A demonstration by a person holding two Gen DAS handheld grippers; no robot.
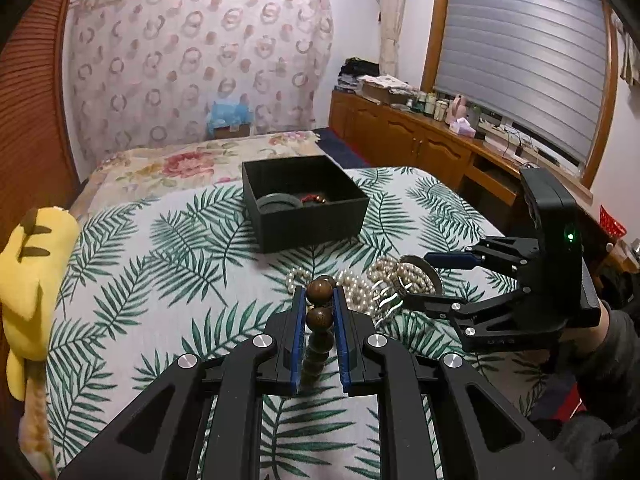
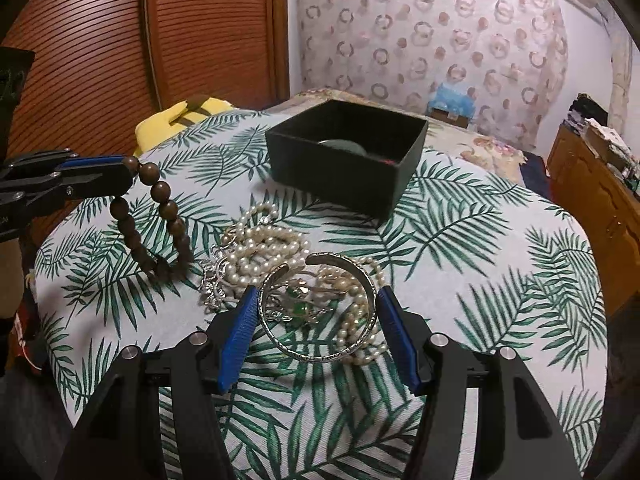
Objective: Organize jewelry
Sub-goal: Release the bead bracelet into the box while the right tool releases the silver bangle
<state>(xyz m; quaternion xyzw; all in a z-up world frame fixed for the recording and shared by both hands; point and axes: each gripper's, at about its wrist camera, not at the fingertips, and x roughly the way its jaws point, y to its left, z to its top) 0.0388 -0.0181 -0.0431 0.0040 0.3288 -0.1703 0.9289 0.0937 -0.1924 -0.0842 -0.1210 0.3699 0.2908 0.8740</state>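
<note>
My left gripper (image 1: pixel 319 294) is shut on a brown wooden bead bracelet (image 1: pixel 320 320); in the right wrist view the left gripper (image 2: pixel 126 174) holds the bracelet (image 2: pixel 160 220) so it hangs with its lower end on the leaf-print cloth (image 2: pixel 480 280). My right gripper (image 2: pixel 314 292) is open, its jaws on either side of a silver cuff bangle (image 2: pixel 320 354) lying on a heap of pearl strands (image 2: pixel 264 248). In the left wrist view the right gripper (image 1: pixel 416 280) sits at the pearl pile (image 1: pixel 360 284). A black open box (image 1: pixel 304 204) (image 2: pixel 348 152) behind holds a green bangle (image 1: pixel 278 201) and red beads.
A yellow plush toy (image 1: pixel 32 280) lies at the bed's left edge. A wooden cabinet (image 1: pixel 420 140) with clutter runs along the right under a shuttered window. A silver ornament (image 2: pixel 214 284) and a green-stone piece (image 2: pixel 298 310) lie among the pearls.
</note>
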